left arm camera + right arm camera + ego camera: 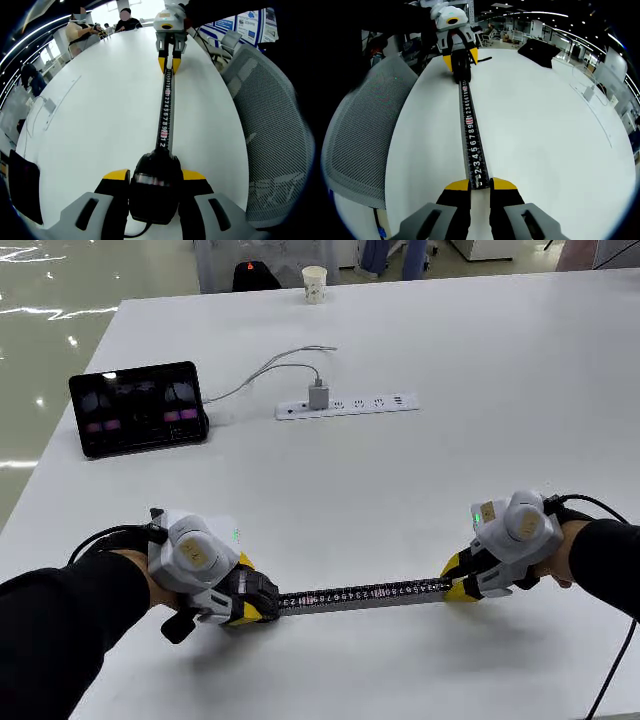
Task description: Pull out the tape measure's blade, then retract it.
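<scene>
My left gripper (246,592) clamps the tape measure case (156,189) at near left; my right gripper (457,579), near right, pinches the tip of the extended blade (365,594).

We've got a white table (480,370). On it: black tablet (138,408) at left, white power strip (347,405) mid-table with charger (318,395) plugged in and its cable (270,365), paper cup (314,283) near far edge.

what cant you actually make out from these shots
1. End hook of the blade: right gripper view, hidden between the jaws of the right gripper.
2. Sides of the tape measure case: left gripper view, covered by the left gripper.
3. Screen content of the tablet: head view, too small.
</scene>
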